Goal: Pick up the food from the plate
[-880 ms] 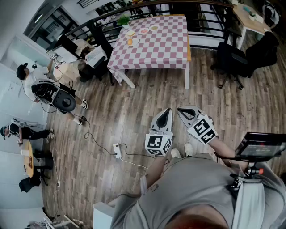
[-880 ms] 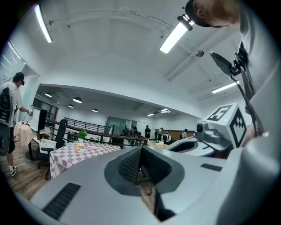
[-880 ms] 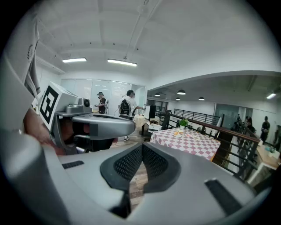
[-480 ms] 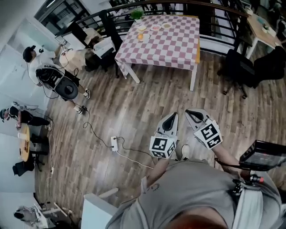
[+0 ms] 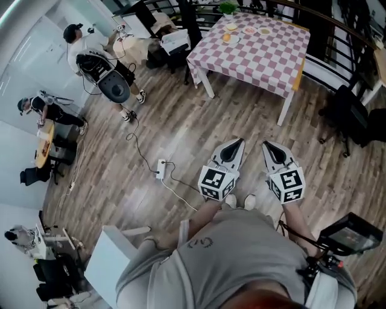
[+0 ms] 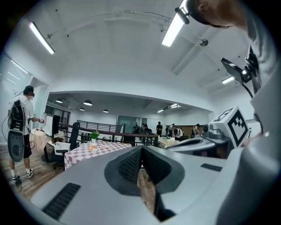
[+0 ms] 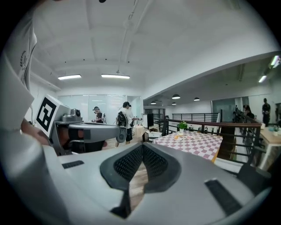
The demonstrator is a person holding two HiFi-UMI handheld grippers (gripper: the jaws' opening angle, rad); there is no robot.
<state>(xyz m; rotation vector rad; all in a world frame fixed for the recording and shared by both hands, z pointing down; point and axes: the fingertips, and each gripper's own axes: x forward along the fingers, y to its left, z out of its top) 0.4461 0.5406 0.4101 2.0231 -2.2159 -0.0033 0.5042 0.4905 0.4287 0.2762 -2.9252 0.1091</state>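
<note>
While plates hold food, checkered table

The bench stood far across the wooden floor, covered with a pink-and-white checked cloth. Near one end lay several small plates with food, close to a green potted plant.

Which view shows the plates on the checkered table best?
The head view: it looks down on the plates at the checkered table's far end, each one separate. The left gripper view and right gripper view catch them only as small, edge-on shapes far off.
</note>
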